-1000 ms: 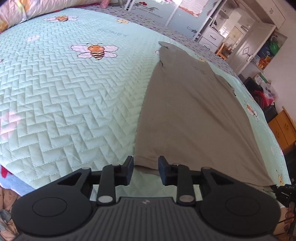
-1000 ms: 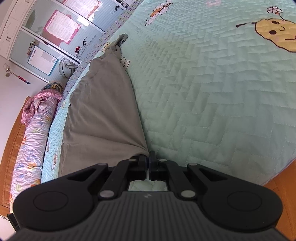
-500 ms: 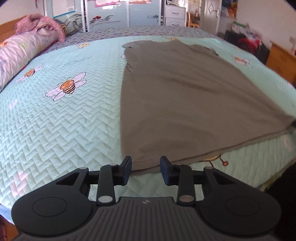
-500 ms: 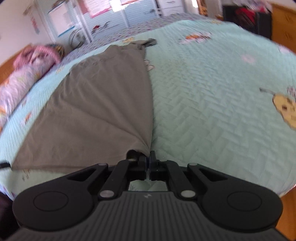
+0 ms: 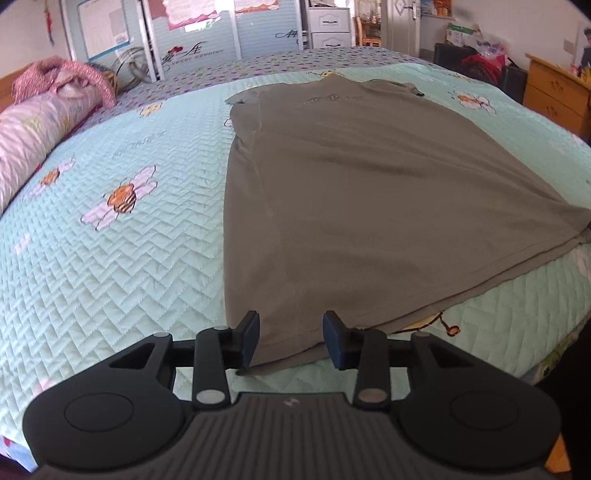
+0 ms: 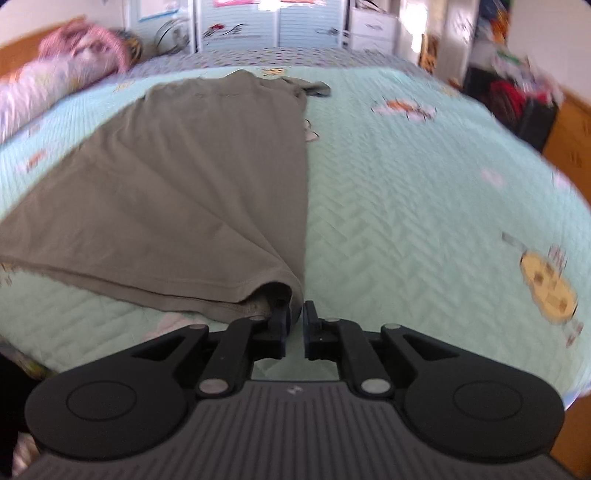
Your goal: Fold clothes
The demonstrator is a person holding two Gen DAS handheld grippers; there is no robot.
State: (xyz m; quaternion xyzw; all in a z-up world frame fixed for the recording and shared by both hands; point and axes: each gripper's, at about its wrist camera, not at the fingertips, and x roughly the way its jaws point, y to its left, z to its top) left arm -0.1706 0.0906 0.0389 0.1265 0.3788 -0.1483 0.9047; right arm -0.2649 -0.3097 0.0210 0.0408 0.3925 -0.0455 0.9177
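Observation:
A grey-olive T-shirt [image 5: 362,184] lies spread flat on the mint quilted bedspread [image 5: 110,266], its hem toward me and its collar at the far end. My left gripper [image 5: 291,341] is open, its fingers on either side of the hem's left corner, which lies between them. In the right wrist view the same shirt [image 6: 192,177] fills the left half. My right gripper [image 6: 294,328] has a narrow gap between its fingers, right at the lifted right corner of the hem. I cannot tell whether cloth is pinched there.
A rolled floral quilt with pink clothes [image 5: 44,110] lies along the bed's left side. Wooden drawers [image 5: 554,99] and dark bags [image 5: 480,66] stand beyond the bed's right edge. Wardrobe doors [image 5: 207,33] are behind the bed.
Both grippers have swung round to face straight up the bed. The right gripper's fingers, shut before, now show a small gap. The left gripper stays open at the hem.

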